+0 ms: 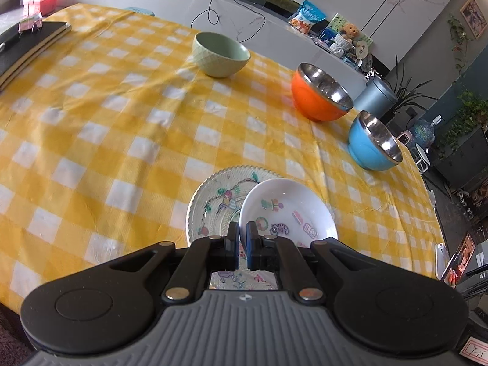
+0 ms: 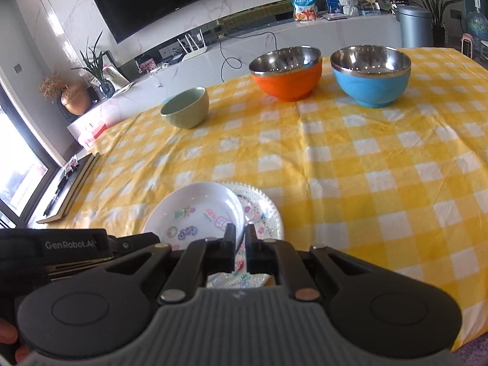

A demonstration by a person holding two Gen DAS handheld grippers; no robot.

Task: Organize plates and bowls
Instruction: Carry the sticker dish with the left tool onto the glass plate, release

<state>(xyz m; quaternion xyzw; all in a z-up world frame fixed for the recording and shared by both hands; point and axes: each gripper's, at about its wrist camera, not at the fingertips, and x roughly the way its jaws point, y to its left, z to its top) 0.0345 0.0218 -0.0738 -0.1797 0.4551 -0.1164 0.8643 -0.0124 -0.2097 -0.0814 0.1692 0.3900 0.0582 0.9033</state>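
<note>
Both grippers' fingers (image 1: 233, 238) (image 2: 229, 238) pinch the white dish (image 1: 289, 210), hiding its near rim

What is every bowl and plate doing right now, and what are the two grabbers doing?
White dish: tilted, gripped on both sides, over the plate.
Patterned plate: flat on the tablecloth.
Green bowl: upright, empty.
Orange bowl: upright, empty.
Blue bowl: upright, empty.
Left gripper: shut on the dish rim.
Right gripper: shut on the dish rim.
</note>
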